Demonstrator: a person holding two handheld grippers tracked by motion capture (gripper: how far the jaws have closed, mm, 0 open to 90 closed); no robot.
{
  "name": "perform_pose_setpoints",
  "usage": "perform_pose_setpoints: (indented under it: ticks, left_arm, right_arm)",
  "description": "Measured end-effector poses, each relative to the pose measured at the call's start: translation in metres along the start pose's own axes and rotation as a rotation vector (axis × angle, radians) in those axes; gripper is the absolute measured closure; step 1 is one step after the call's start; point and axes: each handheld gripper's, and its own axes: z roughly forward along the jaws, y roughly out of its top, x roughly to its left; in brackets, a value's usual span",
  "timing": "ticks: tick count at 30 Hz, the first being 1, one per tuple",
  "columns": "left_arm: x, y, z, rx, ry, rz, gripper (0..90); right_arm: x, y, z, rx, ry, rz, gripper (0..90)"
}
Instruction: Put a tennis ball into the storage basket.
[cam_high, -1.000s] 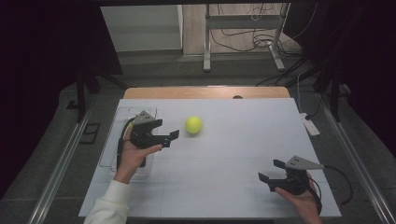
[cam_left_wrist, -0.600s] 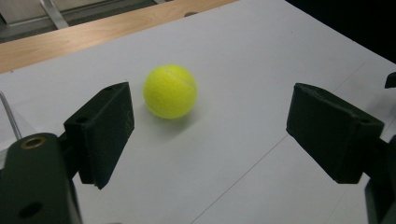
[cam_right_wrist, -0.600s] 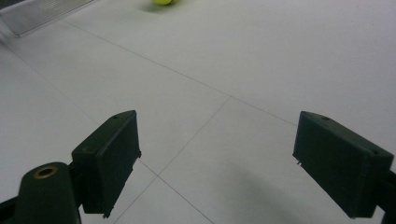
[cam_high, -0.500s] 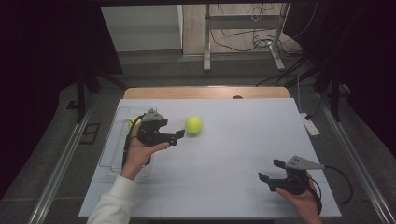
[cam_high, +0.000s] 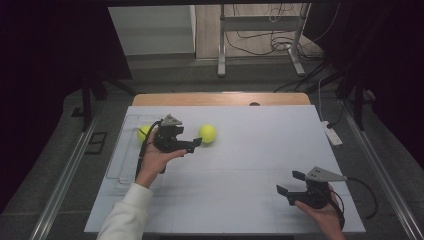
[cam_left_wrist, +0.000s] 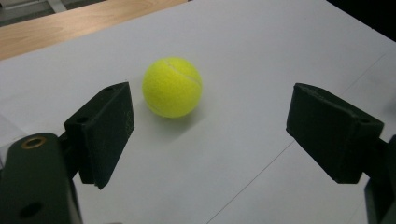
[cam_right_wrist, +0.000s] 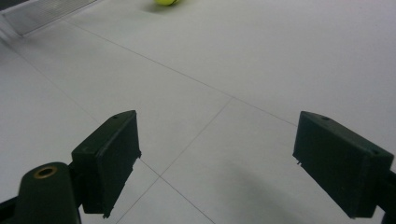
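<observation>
Reaching toward a yellow-green tennis ball (cam_high: 207, 133) just left of centre in the high view, the left gripper (cam_high: 192, 145) holds its jaws spread wide with nothing between them, the ball lying on the white table (cam_high: 250, 165) just beyond its tips. A second tennis ball (cam_high: 144, 132) sits in a clear tray (cam_high: 116, 160) at the left of the frame, partly behind that hand. At lower right, well apart, the right gripper (cam_high: 289, 183) rests with jaws likewise released and empty.
</observation>
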Motion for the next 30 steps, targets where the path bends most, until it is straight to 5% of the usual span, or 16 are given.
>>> perform_pose_setpoints:
  ticks: [30]
  left_arm:
    - [0.003,0.011,0.039,0.094,0.015,-0.013,15.4]
  right_arm:
    - [-0.002,0.0,0.002,0.003,0.01,0.002,14.7]
